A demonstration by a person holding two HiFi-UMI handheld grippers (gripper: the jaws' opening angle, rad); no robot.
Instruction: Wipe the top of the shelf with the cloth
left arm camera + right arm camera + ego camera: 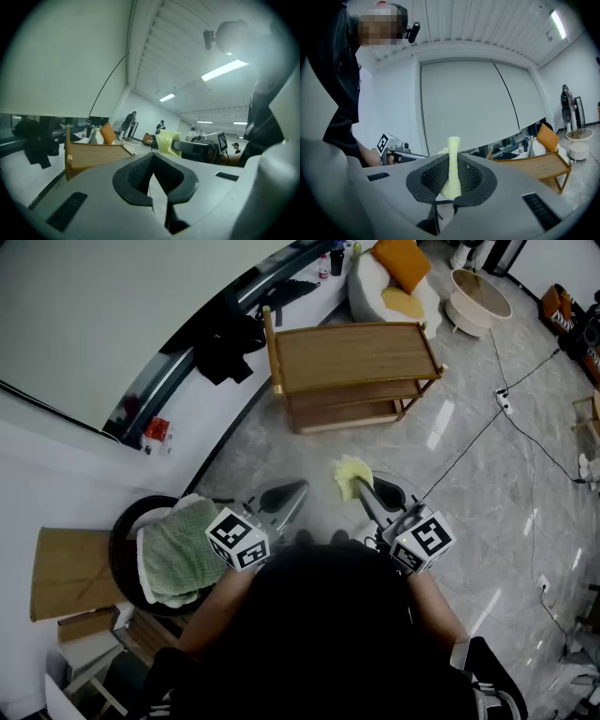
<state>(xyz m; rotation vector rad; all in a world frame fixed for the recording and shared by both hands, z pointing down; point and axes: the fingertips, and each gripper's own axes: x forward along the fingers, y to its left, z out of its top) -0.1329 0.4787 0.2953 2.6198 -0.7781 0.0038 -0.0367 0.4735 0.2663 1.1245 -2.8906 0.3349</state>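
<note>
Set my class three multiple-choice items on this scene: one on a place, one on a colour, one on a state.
1. Where does the green towel lie?
A in the black basket
B on a hook
C in a sink

2. What colour is the cloth?
A blue
B yellow
C red

3. Relative to the shelf, the cloth is:
A spread flat on top
B draped over its side
C held clear of it, clamped in the fingers of the right gripper

Key:
1 A, the towel fills the basket.
2 B, the cloth is pale yellow.
3 C, the fingers pinch it short of the shelf.
</note>
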